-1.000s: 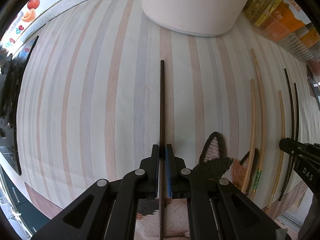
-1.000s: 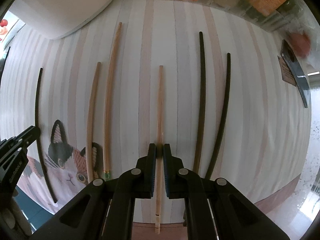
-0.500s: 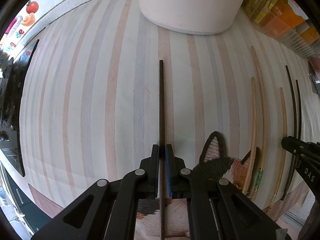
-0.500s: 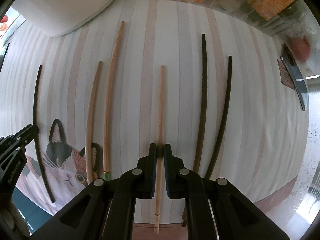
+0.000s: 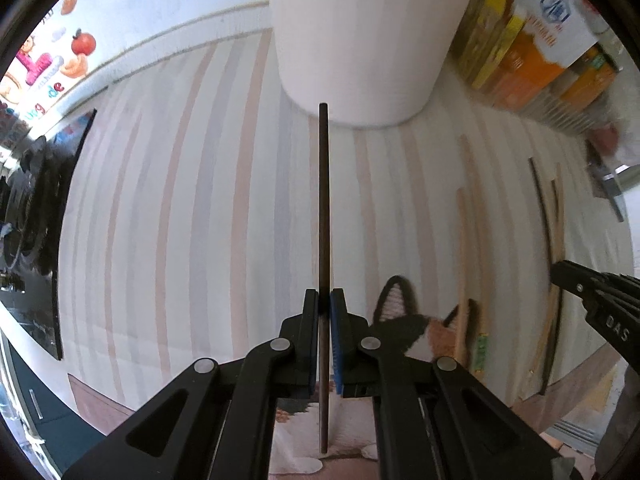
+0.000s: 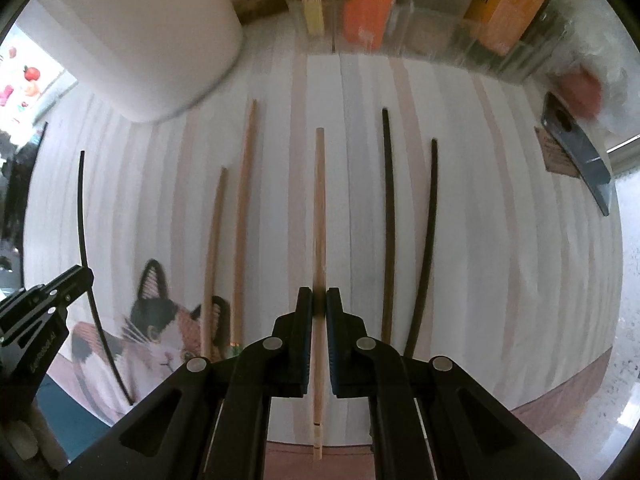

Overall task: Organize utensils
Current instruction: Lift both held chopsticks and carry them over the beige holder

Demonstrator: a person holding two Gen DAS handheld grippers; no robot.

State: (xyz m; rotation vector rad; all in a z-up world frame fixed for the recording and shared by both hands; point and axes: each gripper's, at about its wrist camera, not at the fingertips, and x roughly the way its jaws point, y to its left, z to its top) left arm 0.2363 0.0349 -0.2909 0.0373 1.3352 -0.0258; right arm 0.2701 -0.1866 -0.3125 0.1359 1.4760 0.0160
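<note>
My left gripper [image 5: 324,300] is shut on a dark chopstick [image 5: 324,200] and holds it lifted, its tip in front of the white cylindrical holder [image 5: 360,40]. My right gripper [image 6: 319,300] is shut on a light wooden chopstick [image 6: 319,208], raised above the striped mat [image 6: 280,184]. Two more wooden chopsticks [image 6: 244,200] lie on the mat to its left and two dark ones [image 6: 388,208] to its right. The left gripper with its dark chopstick [image 6: 86,232] shows at the left of the right wrist view.
The white holder [image 6: 140,32] stands at the back left. Orange and yellow boxes [image 6: 368,0] line the back edge. A dark phone [image 6: 580,156] lies at the right. A cat picture [image 6: 160,332] is on the mat's front. The right gripper [image 5: 600,304] shows at the right of the left wrist view.
Both grippers have lifted and tilted up with their chopsticks. The holder and back boxes now show more upright and nearer.
</note>
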